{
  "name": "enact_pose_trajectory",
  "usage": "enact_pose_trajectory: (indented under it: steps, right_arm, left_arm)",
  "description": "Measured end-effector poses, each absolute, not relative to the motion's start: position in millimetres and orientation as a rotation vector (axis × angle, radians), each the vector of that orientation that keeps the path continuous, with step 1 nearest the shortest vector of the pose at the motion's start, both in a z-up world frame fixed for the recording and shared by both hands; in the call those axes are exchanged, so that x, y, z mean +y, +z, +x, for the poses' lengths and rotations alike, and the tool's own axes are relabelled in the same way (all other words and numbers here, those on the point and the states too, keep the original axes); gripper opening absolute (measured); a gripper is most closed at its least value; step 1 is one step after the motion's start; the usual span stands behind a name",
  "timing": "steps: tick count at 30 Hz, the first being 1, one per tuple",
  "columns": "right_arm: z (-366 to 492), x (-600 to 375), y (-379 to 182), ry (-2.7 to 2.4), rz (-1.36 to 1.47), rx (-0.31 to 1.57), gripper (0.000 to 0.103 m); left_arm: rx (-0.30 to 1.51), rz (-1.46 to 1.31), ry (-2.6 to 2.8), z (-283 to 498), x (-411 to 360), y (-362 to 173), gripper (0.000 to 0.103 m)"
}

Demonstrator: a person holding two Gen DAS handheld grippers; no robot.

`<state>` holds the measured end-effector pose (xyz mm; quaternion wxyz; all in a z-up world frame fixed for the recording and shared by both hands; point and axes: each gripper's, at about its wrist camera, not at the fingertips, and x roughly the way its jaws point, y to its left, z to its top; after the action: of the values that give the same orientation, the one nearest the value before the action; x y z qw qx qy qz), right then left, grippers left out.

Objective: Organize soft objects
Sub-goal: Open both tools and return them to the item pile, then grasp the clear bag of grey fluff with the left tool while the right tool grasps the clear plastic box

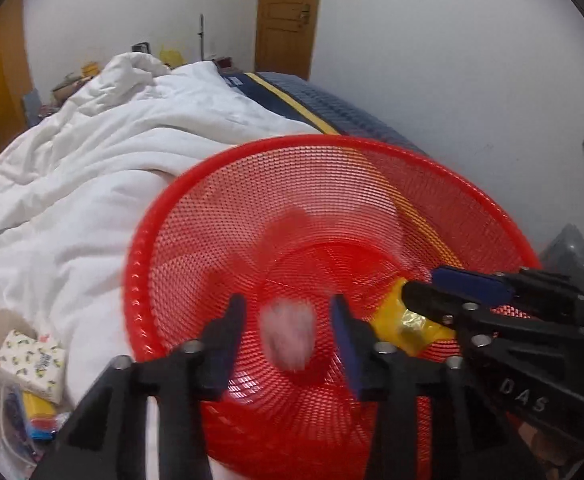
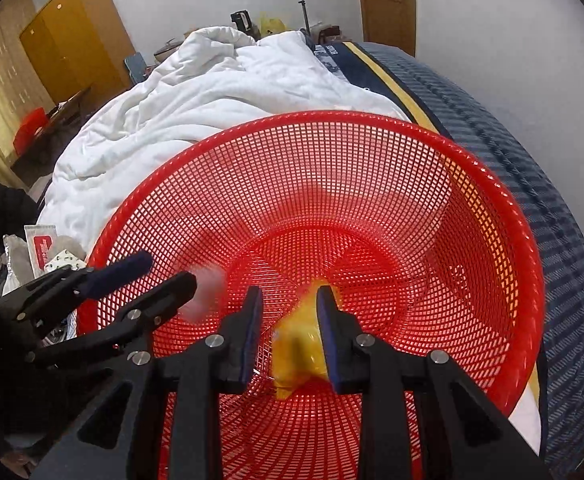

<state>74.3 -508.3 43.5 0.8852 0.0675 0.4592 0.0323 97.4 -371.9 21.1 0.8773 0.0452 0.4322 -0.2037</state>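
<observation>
Two risks over the red basket [image 2: 508, 216]: pink puff [image 1: 287, 334] dropping free between the parted left gripper [image 1: 287, 320] tongs, bouncing out; yellow packet [image 2: 298, 356], clamped in the right gripper [image 2: 289, 300], slipping early.

Walls [image 1: 432, 40] plain white, evenly lit. Wooden door [image 1: 287, 16] at far end, metal handle. Bed with rumpled white duvet [image 2: 195, 108] running from near to far. Dark blue mattress edge [image 2: 532, 160] with yellow stripe along right wall. Yellow-brown wardrobes [image 2: 71, 36] far left. Low table [image 2: 51, 120] left of bed, red box on it.
</observation>
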Motion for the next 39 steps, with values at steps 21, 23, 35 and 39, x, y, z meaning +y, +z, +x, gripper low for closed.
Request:
enact_pose_trajectory:
  steps: [21, 23, 35, 39]
  right_arm:
    - [-3, -325, 104, 0.480, -0.195, 0.613, 0.078]
    - [-1, -307, 103, 0.547, -0.204, 0.613, 0.078]
    - [38, -243, 53, 0.638, -0.106, 0.754, 0.078]
    - [47, -241, 30, 0.679, -0.079, 0.854, 0.078]
  left_arm:
    - [0.488, -0.637, -0.214, 9, -62, 104, 0.093]
    - [0.456, -0.690, -0.163, -4, -35, 88, 0.093]
    - [0.602, -0.662, 0.036, 3, 22, 4, 0.093]
    - [0.604, -0.608, 0.012, -3, 16, -1, 0.093]
